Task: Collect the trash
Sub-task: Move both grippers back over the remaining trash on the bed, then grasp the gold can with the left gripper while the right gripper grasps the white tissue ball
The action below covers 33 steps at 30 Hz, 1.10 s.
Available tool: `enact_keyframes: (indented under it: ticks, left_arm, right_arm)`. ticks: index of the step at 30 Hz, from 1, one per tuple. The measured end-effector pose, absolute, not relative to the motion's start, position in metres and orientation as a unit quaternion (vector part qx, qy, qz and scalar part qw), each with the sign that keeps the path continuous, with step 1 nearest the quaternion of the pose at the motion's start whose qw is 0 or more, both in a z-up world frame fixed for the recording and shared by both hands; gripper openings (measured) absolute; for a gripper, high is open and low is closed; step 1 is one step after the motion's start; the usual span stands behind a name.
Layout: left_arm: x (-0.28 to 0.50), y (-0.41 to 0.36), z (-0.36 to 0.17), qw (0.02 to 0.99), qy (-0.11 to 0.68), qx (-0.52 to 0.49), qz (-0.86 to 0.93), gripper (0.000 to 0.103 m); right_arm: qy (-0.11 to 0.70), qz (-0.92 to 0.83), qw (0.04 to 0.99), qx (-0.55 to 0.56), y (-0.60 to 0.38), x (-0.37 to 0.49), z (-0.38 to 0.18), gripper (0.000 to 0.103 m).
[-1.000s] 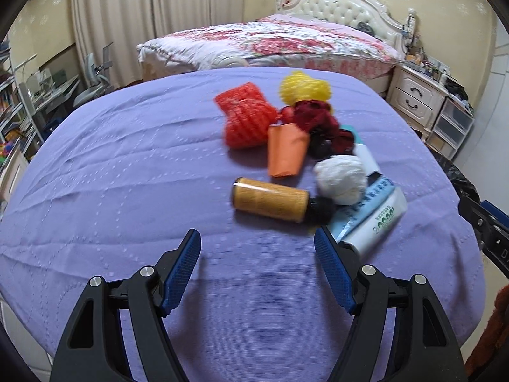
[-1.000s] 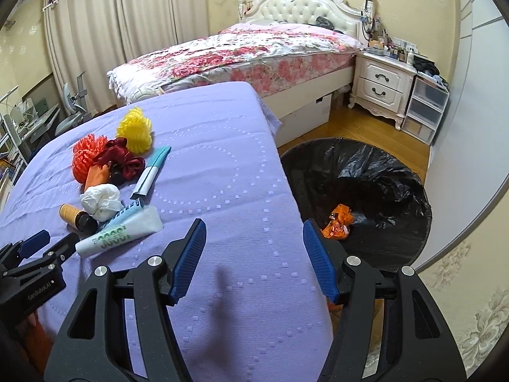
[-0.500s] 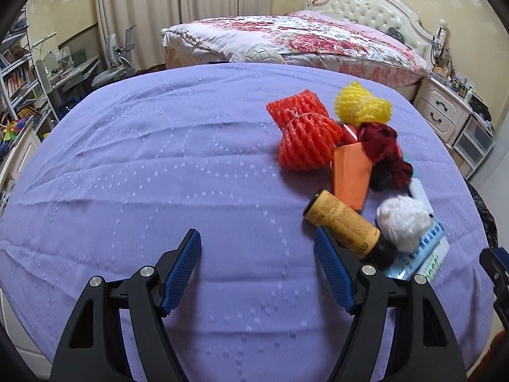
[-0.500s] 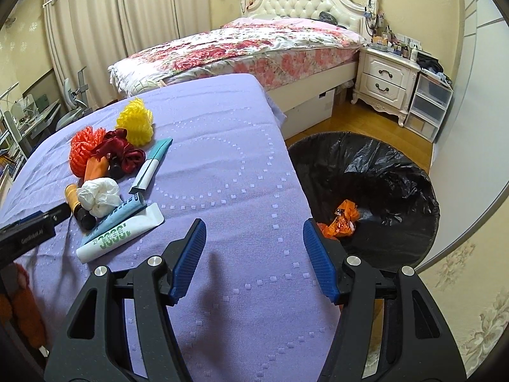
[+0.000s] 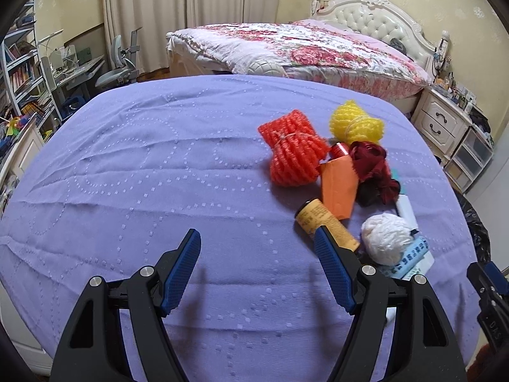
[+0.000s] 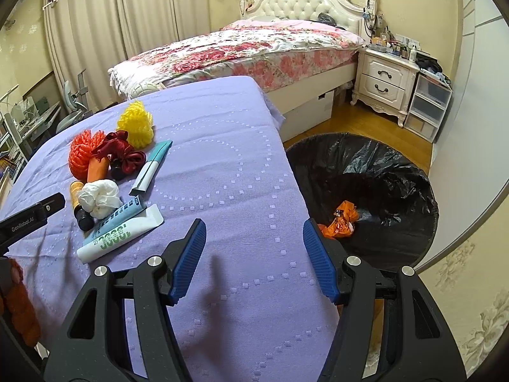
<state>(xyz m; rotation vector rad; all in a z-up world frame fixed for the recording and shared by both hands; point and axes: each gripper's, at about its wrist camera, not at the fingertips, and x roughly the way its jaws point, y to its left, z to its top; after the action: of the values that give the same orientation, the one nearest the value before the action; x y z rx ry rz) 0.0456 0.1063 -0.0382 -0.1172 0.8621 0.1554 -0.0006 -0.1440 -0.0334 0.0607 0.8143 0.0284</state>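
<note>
A purple quilted cloth (image 5: 159,172) covers the table, with a flower-patterned bed (image 6: 241,47) beyond its far edge. On the floor to the right of the table stands a trash bin lined with a black bag (image 6: 362,172); a crumpled orange wrapper (image 6: 342,219) lies inside it. The rest of the trash sits in a cluster on the cloth, right of centre in the left wrist view. At its far side lie an orange foam net (image 5: 292,148) and a yellow foam net (image 5: 354,124), with a dark red ribbon bundle (image 5: 372,167) and an orange carton (image 5: 338,187) just beside them. Nearer are a white toothpaste tube (image 6: 119,234), a teal and white tube (image 6: 151,167), a white crumpled wad (image 5: 386,234) and a small yellow-labelled bottle (image 5: 321,222) on its side. The left gripper (image 5: 257,238) hangs over bare cloth just left of the bottle, jaws apart and empty. The right gripper (image 6: 253,230) hangs over the table's right edge, jaws also apart, holding nothing.
</note>
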Motion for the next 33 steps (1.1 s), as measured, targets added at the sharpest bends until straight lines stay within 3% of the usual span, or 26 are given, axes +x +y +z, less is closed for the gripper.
enact_keyframes:
  ticks: [33]
  left_arm:
    - [0.054,0.077,-0.057,0.897,0.439,-0.031,0.038,0.071]
  right_arm:
    - [0.398,0.019,0.917,0.03,-0.142,-0.003,-0.034,0.062]
